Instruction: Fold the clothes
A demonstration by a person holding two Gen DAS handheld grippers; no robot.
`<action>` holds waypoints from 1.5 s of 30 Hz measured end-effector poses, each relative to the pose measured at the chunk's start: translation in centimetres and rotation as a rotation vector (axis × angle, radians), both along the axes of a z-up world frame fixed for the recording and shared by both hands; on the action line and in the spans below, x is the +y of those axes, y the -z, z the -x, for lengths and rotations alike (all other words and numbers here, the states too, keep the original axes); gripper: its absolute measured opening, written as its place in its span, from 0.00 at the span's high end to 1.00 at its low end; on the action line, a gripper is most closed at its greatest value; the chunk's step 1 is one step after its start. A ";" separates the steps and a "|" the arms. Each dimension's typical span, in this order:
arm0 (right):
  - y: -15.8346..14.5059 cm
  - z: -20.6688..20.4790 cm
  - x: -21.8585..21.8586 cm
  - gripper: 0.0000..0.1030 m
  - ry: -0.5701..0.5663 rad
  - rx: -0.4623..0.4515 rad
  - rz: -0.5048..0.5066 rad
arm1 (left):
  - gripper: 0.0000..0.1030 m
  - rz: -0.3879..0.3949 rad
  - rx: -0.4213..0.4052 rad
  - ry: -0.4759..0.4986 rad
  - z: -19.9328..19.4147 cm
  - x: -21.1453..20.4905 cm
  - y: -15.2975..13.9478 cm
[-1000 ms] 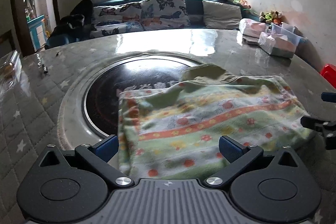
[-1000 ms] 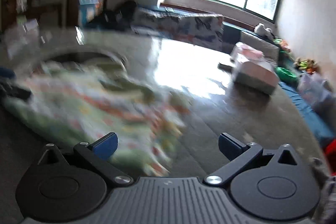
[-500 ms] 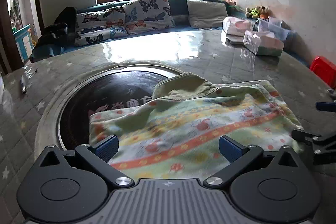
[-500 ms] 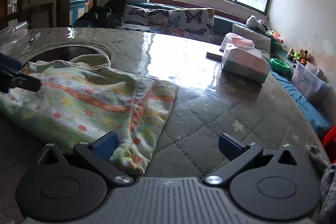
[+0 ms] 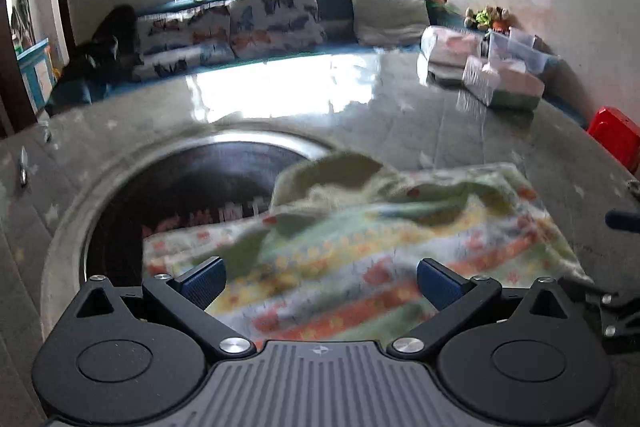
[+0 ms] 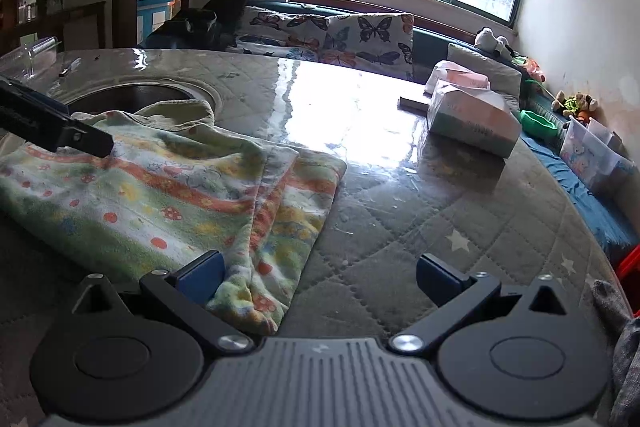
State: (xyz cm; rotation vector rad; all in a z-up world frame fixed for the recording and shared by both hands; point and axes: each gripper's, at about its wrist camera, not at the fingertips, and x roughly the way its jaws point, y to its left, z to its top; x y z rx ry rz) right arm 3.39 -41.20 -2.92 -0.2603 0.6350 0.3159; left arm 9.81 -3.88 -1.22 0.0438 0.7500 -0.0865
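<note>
A green, striped and dotted garment (image 6: 160, 187) lies on a large round table (image 6: 400, 247) with a quilted cover under clear plastic, partly overlapping the dark round hotplate (image 5: 180, 187) sunk into the table's middle. The cloth is already doubled over: in the right wrist view a layered edge runs down its right side, and a plain green collar or waistband pokes out at the far edge.

The left gripper (image 5: 318, 281) hangs low over the near edge of the garment, jaws spread wide with nothing between them. The right gripper (image 6: 318, 277) is likewise parted and empty, its left finger just over the garment's near right corner.

Compared with half a second ago, the left view has swung and blurred (the camera is moving) and the cloth sits further right in its frame, while the right view is almost the same, slightly closer to the corner.

Judging from this, both grippers seem to be lining up on the near edge, either for a further fold or to tidy one already made.

Tissue packs (image 6: 472, 119) sit well apart at the far right.
</note>
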 end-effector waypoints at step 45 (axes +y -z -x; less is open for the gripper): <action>-2.3 -1.3 8.3 0.00 -0.241 -0.017 -0.028 | 0.00 -0.011 0.017 -0.082 0.4 1.8 -0.1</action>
